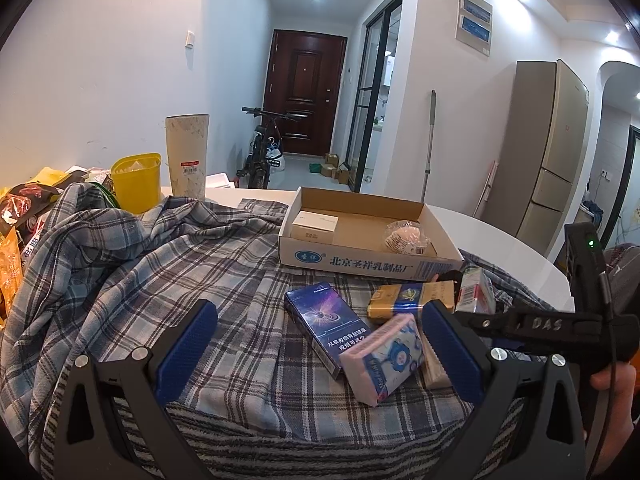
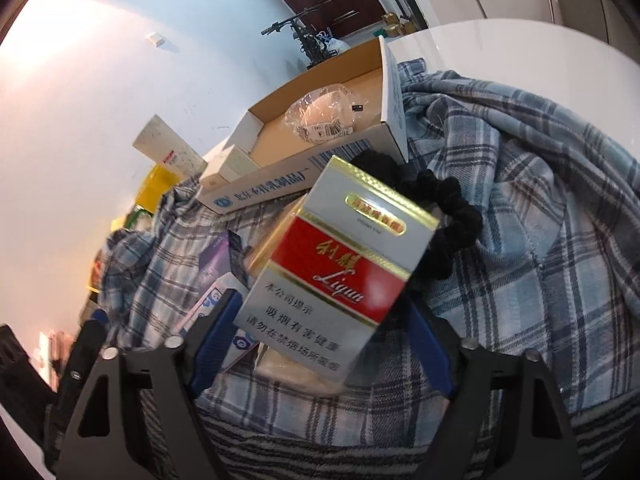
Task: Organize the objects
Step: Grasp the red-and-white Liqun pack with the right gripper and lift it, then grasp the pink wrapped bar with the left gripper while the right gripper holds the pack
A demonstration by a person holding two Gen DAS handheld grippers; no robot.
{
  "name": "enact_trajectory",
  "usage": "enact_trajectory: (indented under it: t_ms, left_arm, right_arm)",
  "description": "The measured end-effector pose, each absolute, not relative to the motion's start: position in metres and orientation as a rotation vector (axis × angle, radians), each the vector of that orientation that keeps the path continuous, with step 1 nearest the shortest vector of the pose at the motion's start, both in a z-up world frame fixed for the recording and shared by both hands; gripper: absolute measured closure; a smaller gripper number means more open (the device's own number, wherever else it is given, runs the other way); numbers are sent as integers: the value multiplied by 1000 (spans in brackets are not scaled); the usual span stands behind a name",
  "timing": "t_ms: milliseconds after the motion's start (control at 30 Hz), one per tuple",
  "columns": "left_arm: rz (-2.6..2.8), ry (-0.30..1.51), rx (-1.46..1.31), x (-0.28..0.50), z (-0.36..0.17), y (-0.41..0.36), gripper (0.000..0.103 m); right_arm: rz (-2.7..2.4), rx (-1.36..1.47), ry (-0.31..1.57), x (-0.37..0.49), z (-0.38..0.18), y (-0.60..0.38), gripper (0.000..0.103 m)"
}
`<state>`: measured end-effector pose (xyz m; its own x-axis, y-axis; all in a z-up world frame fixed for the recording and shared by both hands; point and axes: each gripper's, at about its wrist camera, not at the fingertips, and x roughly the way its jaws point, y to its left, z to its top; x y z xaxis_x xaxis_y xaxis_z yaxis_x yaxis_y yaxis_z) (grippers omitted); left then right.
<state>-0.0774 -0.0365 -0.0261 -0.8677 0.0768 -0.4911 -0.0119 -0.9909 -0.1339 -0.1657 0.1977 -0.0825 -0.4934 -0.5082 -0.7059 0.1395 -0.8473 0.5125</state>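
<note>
My right gripper is shut on a red and silver Liqun cigarette pack, held tilted above the plaid cloth; the pack also shows in the left wrist view. My left gripper is open over the cloth, with a blue cigarette pack and a pink tissue pack lying between its fingers. A gold pack lies behind them. The open cardboard box holds a small white box and a wrapped round item. A black scrunchie lies behind the held pack.
A beige cup and a yellow container stand at the back left, beside snack bags. The white round table edge runs behind the box. A bicycle, a mop and a fridge stand beyond.
</note>
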Motion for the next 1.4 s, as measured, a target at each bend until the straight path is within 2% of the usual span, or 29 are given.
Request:
enact_trajectory:
  t_ms: [33, 133, 533, 733, 1000, 1033, 1067, 1400]
  left_arm:
    - [2985, -199, -795, -77, -26, -37, 0]
    - [2981, -206, -798, -77, -27, -37, 0]
    - [2986, -209, -785, -77, -26, -38, 0]
    - [2993, -212, -775, -75, -25, -40, 0]
    - [2904, -233, -900, -77, -25, -38, 0]
    - [2900, -220, -933, -77, -26, -36, 0]
    - [2895, -209, -950, -77, -29, -35, 0]
    - [2821, -206, -1056, -90, -36, -28, 0]
  right_arm:
    - [-2379, 1310, -520, -165, -82, 195, 35]
    - [-2419, 1303, -438, -162, -80, 191, 38]
    - [-2636, 1176, -88, -129, -47, 186, 42]
    - [-2704, 1140, -10, -111, -36, 196, 43]
    - [-2744, 1090, -25, -98, -21, 211, 44]
    - [-2747, 1082, -28, -96, -19, 212, 48]
    - [-2747, 1072, -38, -95, -17, 215, 75]
    - [-2689, 1175, -67, -101, -35, 226, 76]
